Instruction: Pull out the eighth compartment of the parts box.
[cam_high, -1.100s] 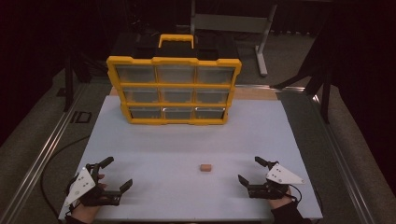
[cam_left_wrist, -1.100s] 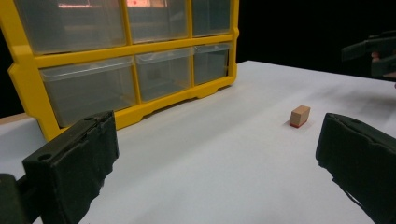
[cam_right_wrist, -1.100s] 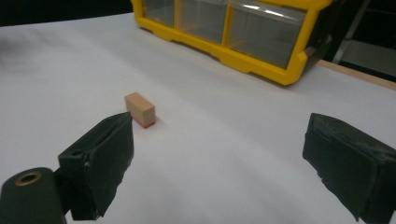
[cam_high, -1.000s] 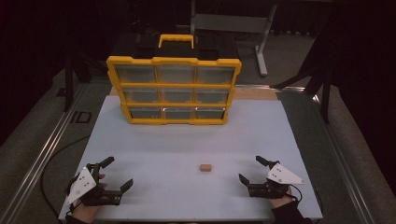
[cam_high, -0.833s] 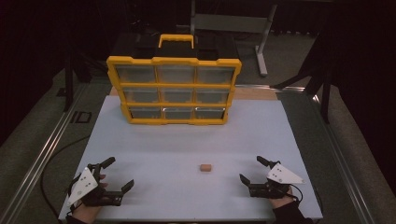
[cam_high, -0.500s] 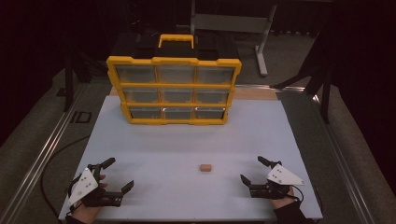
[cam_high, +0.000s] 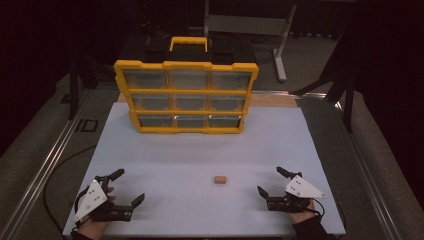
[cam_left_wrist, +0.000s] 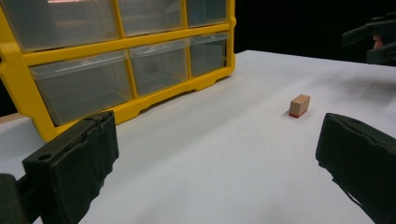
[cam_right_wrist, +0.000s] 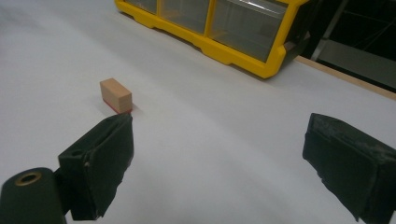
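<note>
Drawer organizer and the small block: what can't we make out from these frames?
- Drawer organizer contents: the drawer fronts are cloudy in the high view and both gripper views; nothing inside reads.
- Its upper rows: cut off by the top edge in the left gripper view.
- Small block underside: a red strip shows at its base in the left gripper view, the rest hidden against the table.
- Block material: too small to tell.

The near counter (cam_high: 165, 165) is left open, broken by one small block (cam_high: 219, 179); the far end is blocked by the drawer cabinet (cam_high: 186, 96).
</note>
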